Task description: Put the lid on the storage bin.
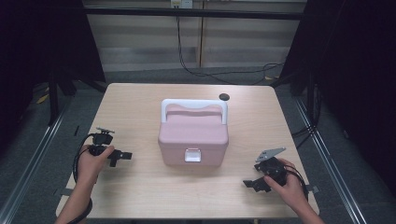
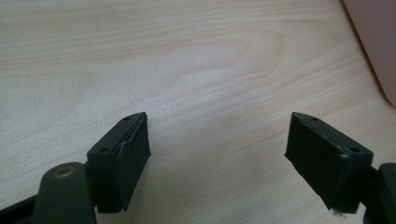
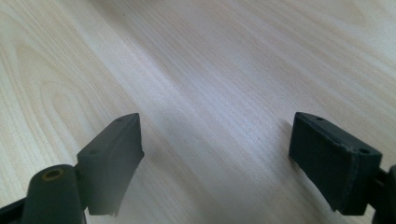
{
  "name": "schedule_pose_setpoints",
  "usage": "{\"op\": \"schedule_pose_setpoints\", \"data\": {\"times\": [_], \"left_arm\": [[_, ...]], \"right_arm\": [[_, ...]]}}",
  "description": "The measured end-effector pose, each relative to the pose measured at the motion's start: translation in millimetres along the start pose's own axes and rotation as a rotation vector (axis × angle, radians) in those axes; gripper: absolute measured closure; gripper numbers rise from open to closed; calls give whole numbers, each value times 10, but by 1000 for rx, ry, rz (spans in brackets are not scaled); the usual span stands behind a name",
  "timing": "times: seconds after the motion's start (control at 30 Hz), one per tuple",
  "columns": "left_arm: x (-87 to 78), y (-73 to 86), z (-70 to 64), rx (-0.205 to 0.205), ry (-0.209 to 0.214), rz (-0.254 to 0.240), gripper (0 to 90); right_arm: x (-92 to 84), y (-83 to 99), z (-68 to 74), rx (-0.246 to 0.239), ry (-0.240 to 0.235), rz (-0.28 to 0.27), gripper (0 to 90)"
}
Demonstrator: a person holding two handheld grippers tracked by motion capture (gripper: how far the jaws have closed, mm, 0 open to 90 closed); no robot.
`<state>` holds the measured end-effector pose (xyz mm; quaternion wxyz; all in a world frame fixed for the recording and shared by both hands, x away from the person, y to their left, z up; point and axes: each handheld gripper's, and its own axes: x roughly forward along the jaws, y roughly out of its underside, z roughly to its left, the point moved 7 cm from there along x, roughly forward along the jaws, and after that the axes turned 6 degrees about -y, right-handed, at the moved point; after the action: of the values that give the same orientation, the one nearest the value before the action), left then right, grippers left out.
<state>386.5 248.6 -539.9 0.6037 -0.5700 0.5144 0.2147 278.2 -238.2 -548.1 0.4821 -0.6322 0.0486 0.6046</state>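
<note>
A pink storage box [image 1: 193,140] with a white carry handle [image 1: 194,105] raised and a white front latch [image 1: 192,155] sits closed at the middle of the counter [image 1: 140,196]. The left gripper [image 1: 122,156] and the right gripper [image 1: 252,184] flank it, both well apart from it, jaws spread wide with nothing between them. This looks like the approach step; next, probably, one gripper must reach the latch and lift it while the other steadies the box
</note>
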Motion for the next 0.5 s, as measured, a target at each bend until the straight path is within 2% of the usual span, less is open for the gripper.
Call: {"op": "schedule_pose_setpoints", "data": {"times": [0.03, 0.07, 0.13, 0.2, 0.23, 0.27, 0.3, 0.47, 0.5], "left_arm": [[2, 2, -7, -2, 4, -9, 212], [-3, 17, 2, 25, 5, -8, 213], [0, 25, -8, 22, 0, -25, 208], [0, 40, -11, 43, -8, -32, 206], [3, 42, -22, 39, -10, -42, 203], [6, 51, -26, 57, -5, -45, 193], [13, 55, -40, 50, -6, -59, 175], [11, 84, -40, 68, -12, -92, 168], [10, 91, -42, 65, -10, -99, 168]], "right_arm": [[1, 7, 10, 4, 6, -1, 157], [2, 13, 11, -7, 13, -6, 156], [8, 22, 13, -24, 16, -23, 156], [7, 29, 12, -25, 19, -35, 155], [6, 30, 12, -26, 19, -35, 156], [7, 30, 12, -26, 20, -37, 155], [11, 31, 12, -30, 23, -39, 154], [11, 50, 12, -41, 38, -59, 153], [17, 51, 11, -49, 30, -75, 153]]}}
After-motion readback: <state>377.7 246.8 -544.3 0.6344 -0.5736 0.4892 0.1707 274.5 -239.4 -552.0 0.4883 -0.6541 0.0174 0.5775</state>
